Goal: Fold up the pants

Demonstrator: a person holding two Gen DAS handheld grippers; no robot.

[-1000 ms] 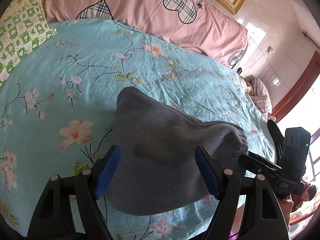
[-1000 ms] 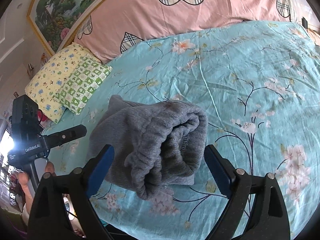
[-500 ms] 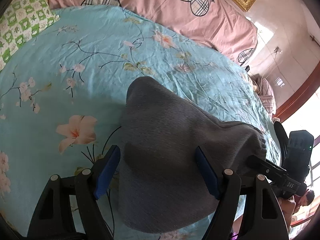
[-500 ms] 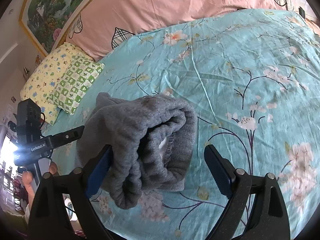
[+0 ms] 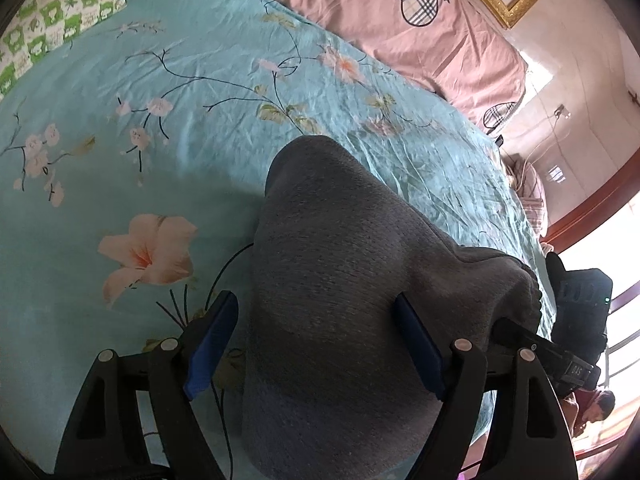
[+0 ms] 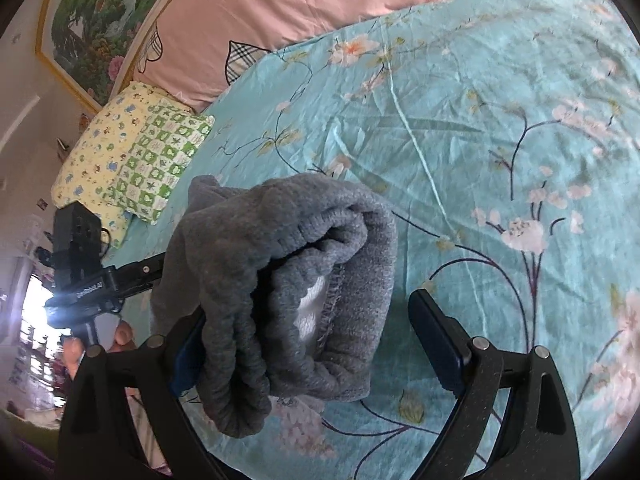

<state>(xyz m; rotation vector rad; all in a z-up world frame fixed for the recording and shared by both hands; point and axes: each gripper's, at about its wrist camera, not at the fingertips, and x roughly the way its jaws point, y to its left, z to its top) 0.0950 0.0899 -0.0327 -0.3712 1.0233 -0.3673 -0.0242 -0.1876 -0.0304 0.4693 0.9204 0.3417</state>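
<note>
My left gripper (image 5: 316, 344) and right gripper (image 6: 316, 340) both gape wide around the folded grey fleece pants (image 6: 288, 280) at lower centre, on the turquoise floral bedsheet (image 6: 500, 120).

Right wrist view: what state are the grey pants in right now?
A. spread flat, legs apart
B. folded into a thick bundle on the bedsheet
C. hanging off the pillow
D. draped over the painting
B: the grey pants lie in stacked layers on the floral bedsheet, between the open right gripper's fingers.

We are seeing the folded pants (image 5: 340, 288) lying on the bed (image 5: 168, 92) between our left tongs (image 5: 316, 344), with pillows (image 6: 132, 152) lying behind.
</note>
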